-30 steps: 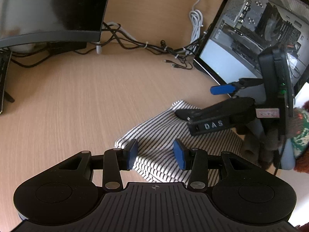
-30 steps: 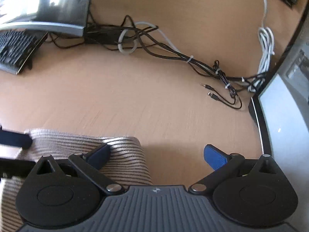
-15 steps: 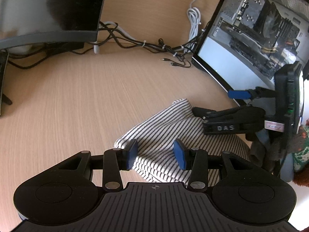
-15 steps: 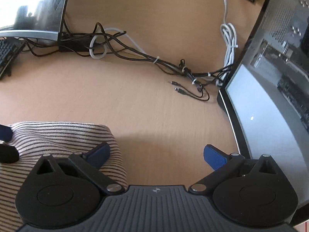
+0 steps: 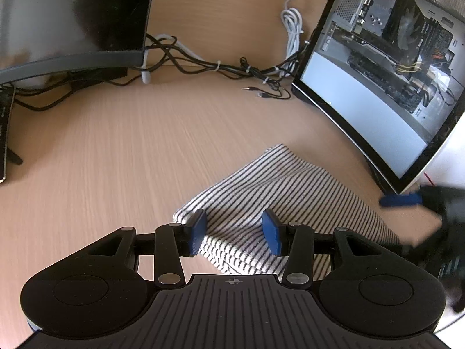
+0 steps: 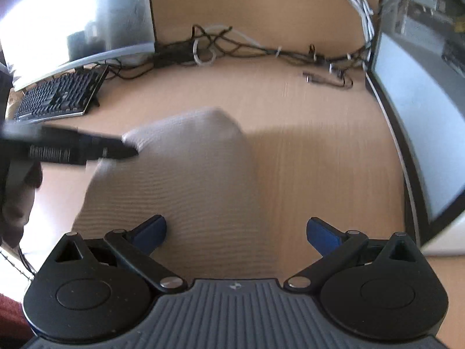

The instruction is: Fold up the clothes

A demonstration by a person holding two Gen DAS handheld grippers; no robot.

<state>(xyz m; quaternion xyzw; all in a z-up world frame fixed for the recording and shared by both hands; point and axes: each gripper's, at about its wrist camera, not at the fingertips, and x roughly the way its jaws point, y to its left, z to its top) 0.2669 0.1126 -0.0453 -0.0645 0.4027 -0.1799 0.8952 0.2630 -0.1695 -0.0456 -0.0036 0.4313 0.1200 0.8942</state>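
1. Striped garment [image 5: 279,197]: lies folded on the wooden desk [image 5: 122,151], between the monitor [image 5: 69,17] and the computer case [image 5: 386,67].
2. Left gripper [image 5: 234,231]: jaws parted, blue pads straddling the garment's near folded edge; nothing clamped.
3. Right gripper [image 6: 235,231]: jaws spread wide above the garment's near end, grasping nothing. This view is motion-blurred.
4. Cable bundle [image 5: 221,65]: lies along the desk's rear edge.

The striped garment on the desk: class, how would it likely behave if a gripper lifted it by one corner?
The striped garment would probably sag and unfold, since it looks like soft knit lying in loose stacked layers. It seems light, as it rests in rounded puffs. It is unlikely to slip on the wooden desk, though the open left gripper might catch only the top layer.
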